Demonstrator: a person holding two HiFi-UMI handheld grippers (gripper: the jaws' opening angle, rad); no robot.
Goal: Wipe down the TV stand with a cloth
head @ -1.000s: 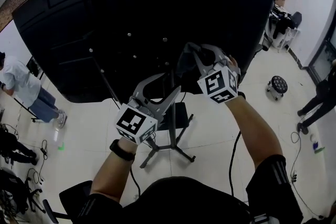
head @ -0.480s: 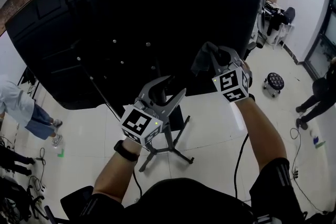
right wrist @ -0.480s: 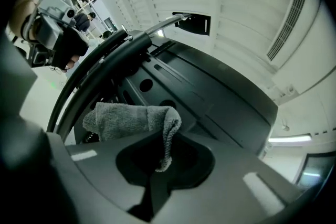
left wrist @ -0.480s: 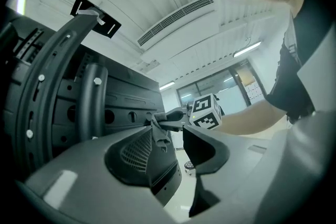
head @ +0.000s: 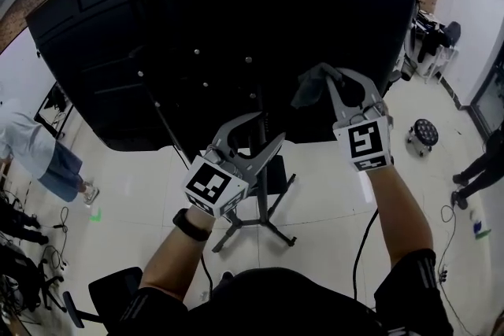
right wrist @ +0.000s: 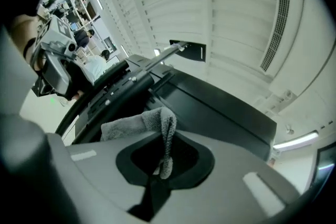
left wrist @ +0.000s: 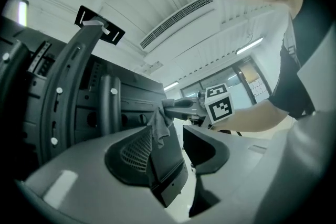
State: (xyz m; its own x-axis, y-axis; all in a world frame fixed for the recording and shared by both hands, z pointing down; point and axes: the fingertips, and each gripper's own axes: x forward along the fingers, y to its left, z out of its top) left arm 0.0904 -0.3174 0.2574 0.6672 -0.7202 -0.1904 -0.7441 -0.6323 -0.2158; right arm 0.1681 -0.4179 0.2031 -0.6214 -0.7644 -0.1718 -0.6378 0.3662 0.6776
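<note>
The TV stand's pole and legged base (head: 258, 204) hold up a large black screen, seen from behind (head: 236, 27). My right gripper (head: 321, 79) is shut on a grey cloth (head: 309, 90), which it holds against or just in front of the lower right of the black back panel. In the right gripper view the cloth (right wrist: 156, 122) hangs folded out of the shut right gripper (right wrist: 157, 173). My left gripper (head: 246, 139) is open and empty, near the stand's pole. The left gripper view shows the cloth (left wrist: 159, 127) and the stand's mounting arm (left wrist: 71, 76).
A person (head: 35, 153) stands at the left on the white floor, another (head: 482, 169) at the right. A small round black stool (head: 425, 131) sits at the right. A black chair (head: 106, 297) is at the lower left. Cables run along the floor.
My right gripper has carried the cloth to the right along the lower back of the screen. The left gripper has barely moved.
</note>
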